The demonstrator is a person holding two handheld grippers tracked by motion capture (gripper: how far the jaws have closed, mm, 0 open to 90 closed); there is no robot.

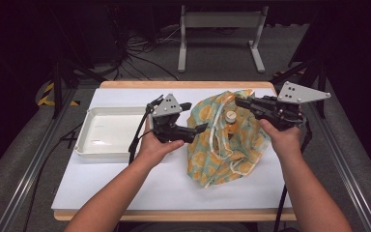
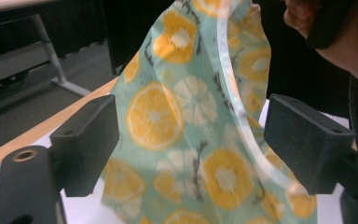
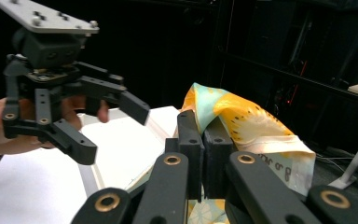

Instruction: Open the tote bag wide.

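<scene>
A teal cloth bag printed with orange slices lies on the white table cover, its upper edge lifted. A small bottle with a pale cap stands inside the bag's mouth. My right gripper is shut on the bag's far top edge and holds it up; in the right gripper view the cloth is pinched between the closed jaws. My left gripper is open at the bag's left side. In the left gripper view the bag's cloth hangs just beyond the spread jaws.
A white tray with nothing in it sits at the table's left, just behind my left hand. Table cover extends toward the front edge. Beyond the table are a metal stand and floor cables.
</scene>
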